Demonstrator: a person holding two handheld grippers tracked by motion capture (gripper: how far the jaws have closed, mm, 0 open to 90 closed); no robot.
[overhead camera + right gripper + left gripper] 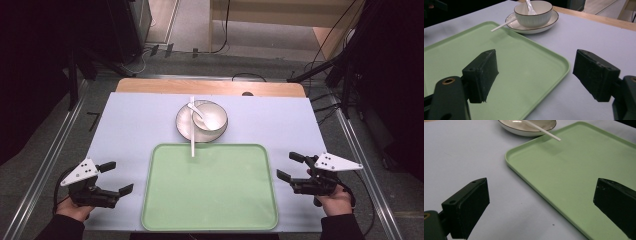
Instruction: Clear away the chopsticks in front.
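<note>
With both claws gaping and holding nothing, left claw (116,177) and right claw (289,166) flank the green tray (210,220) on the tabletop (125,125), just beside its short edges. Tray bare. Beyond its far edge: bowl (210,116) with spoon (198,112) on a plate (184,125); white chopstick (192,135) overhangs tray.

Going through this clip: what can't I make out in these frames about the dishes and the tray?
- Bowl: its inside is out of sight in the right gripper view, behind its own wall.
- Plate: its far part is cut off by the top edge of the left gripper view.
- Spoon and the long white stick: too small in the high view to tell whether they touch.
- Tray: the right jaw hides its near corner in the left gripper view.
</note>
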